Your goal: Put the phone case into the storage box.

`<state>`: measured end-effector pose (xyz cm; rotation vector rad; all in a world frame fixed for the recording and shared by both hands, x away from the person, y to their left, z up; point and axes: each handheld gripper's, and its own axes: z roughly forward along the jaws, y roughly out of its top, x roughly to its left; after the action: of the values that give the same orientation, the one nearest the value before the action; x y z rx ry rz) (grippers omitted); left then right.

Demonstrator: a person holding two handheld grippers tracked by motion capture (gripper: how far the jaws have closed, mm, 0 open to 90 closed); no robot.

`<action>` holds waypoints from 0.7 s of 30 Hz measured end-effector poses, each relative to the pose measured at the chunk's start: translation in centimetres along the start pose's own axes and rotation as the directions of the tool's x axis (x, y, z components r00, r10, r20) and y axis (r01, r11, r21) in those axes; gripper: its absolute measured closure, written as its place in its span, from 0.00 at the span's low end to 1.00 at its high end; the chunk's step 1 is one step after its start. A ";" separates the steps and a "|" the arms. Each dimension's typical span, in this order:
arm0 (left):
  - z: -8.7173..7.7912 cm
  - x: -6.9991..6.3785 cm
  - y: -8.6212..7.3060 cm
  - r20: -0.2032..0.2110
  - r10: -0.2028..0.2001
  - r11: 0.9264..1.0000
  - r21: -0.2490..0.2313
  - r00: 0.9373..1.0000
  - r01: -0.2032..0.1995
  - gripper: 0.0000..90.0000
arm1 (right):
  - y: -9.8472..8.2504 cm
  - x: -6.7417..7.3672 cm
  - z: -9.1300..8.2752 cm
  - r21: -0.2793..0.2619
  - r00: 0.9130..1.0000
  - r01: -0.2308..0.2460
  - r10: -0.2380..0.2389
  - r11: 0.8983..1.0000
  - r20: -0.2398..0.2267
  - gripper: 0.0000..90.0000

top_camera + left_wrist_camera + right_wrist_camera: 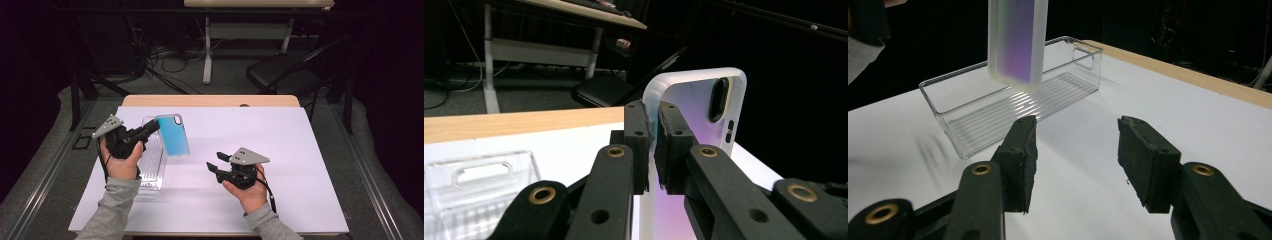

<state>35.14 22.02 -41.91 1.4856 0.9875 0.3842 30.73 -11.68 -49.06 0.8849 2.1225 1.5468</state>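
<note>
1. Holding: left gripper pinches phone case by its edge, raised just above clear bin.
2. Waiting: right gripper, spread and empty, right of bin on counter.
3. Advice: keep the case level; lower it squarely inside the bin's walls.

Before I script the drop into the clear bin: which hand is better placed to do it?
Left. The left tool is shut on the phone case, held up beside the clear bin. The right tool is open, empty and apart.

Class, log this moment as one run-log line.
left gripper: shut on phone case, held above clear bin | right gripper: open, empty, fingers apart over white sheet
</note>
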 end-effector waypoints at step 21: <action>0.3 4.3 5.2 -0.067 0.059 0.997 -0.035 0.996 -0.061 0.95 | -0.8 -0.7 -0.7 0.037 0.999 0.006 -0.007 0.999 0.039 0.30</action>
<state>39.67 25.65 -38.46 1.4791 0.9840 0.4950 30.62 -12.84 -49.62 0.9127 2.1304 1.4794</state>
